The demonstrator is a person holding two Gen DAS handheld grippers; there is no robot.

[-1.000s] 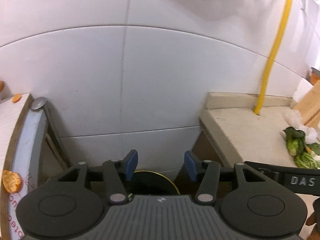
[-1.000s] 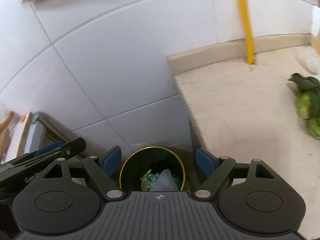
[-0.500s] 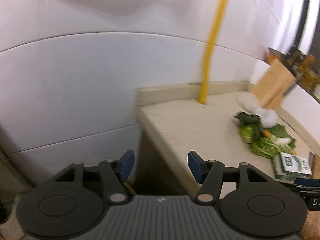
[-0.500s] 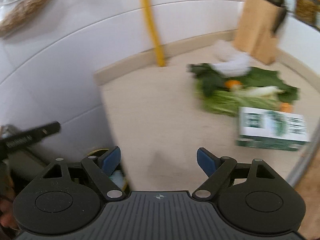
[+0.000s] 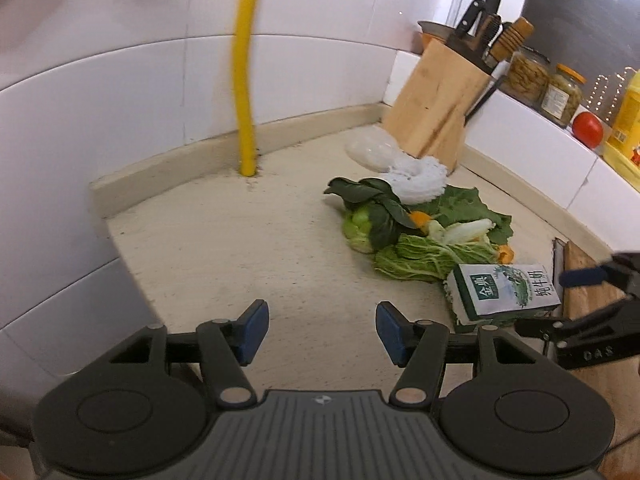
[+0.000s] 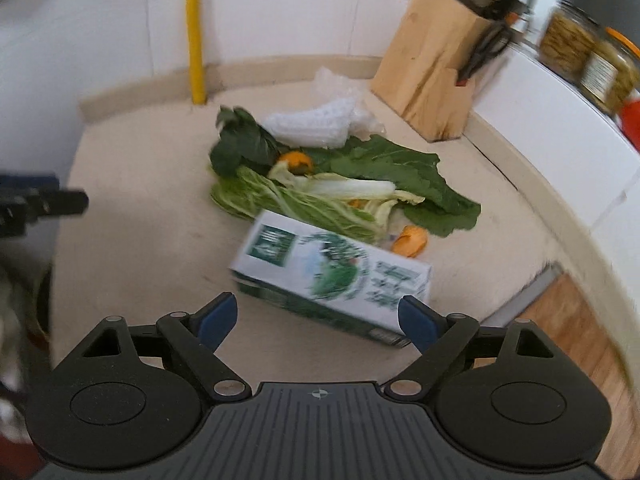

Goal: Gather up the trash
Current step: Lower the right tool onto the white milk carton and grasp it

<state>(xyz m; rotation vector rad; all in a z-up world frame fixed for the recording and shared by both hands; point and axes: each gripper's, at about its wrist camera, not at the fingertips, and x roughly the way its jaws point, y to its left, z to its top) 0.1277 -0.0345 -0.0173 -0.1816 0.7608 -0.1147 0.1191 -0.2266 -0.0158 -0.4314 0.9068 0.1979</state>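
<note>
Right gripper (image 6: 316, 314), fingers spread wide and just opening further, empty, hovers before the carton (image 6: 332, 276) on the worktop (image 6: 140, 248), greens (image 6: 360, 188) at twelve o'clock; light, crushable, best pinched across its narrow sides.

R-wrist view is motion-smeared: jars (image 6: 588, 56) top right are streaks, labels unreadable; milk carton (image 6: 332, 276) print too soft to read. Knife block (image 6: 436, 64) handles cut by top edge. Other gripper only a dark stub at left edge. L-wrist view: yellow pipe (image 5: 246, 68) blurred, runs off top. Yellow bottle (image 5: 628, 120) cut by right edge. Carton (image 5: 504, 294) near end hidden behind gripper body.
</note>
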